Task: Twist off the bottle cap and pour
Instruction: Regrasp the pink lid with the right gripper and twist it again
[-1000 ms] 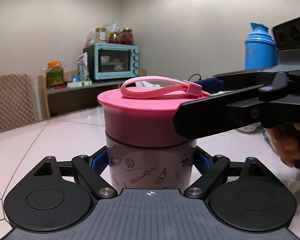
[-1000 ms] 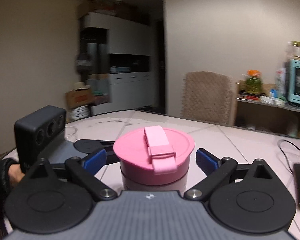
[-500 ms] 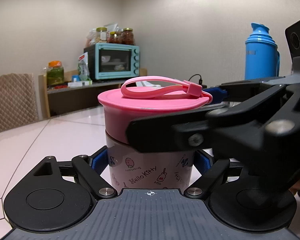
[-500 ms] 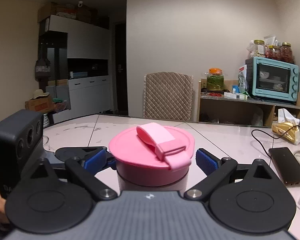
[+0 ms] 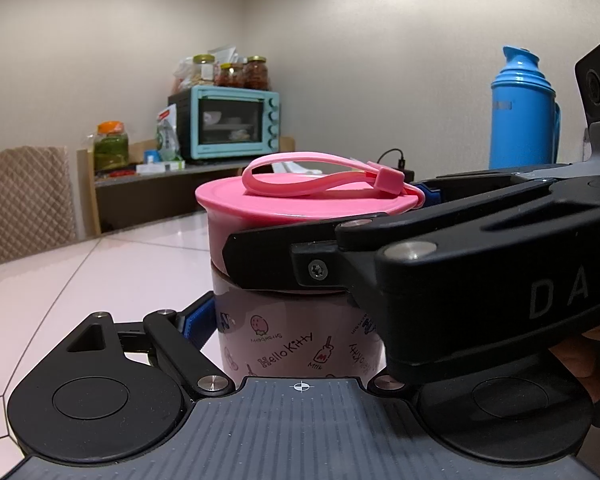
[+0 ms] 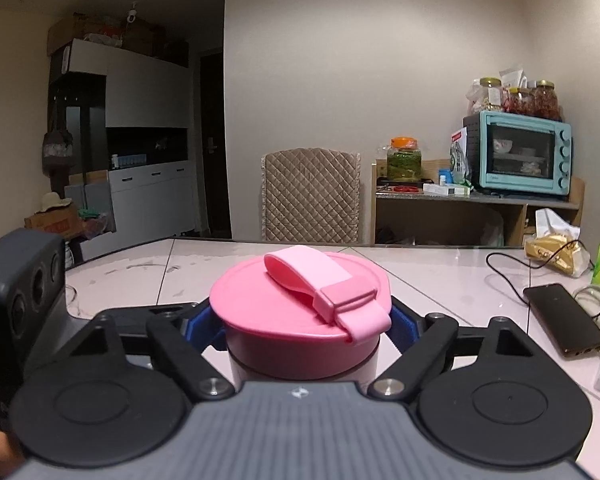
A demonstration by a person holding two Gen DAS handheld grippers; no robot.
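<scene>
A white Hello Kitty bottle (image 5: 296,340) with a wide pink screw cap (image 5: 300,208) and a pink strap loop stands upright on the table. My left gripper (image 5: 296,332) is shut on the bottle's body below the cap. My right gripper (image 6: 302,328) is shut on the pink cap (image 6: 296,316), its blue pads pressed against both sides. In the left wrist view the right gripper's black finger (image 5: 380,252) crosses in front of the cap from the right.
The glossy white table (image 6: 440,276) carries a black phone (image 6: 564,320) with a cable, a gold tissue pack (image 6: 552,252) and a green item at the right. A blue thermos (image 5: 524,112) stands behind. A quilted chair (image 6: 310,196) and a shelf with a teal oven (image 6: 524,152) lie beyond.
My right gripper has swung around the cap, turning anticlockwise as seen from above, and its fingers have closed in on the cap. The strap has turned with it. The left gripper and bottle body stayed still.
</scene>
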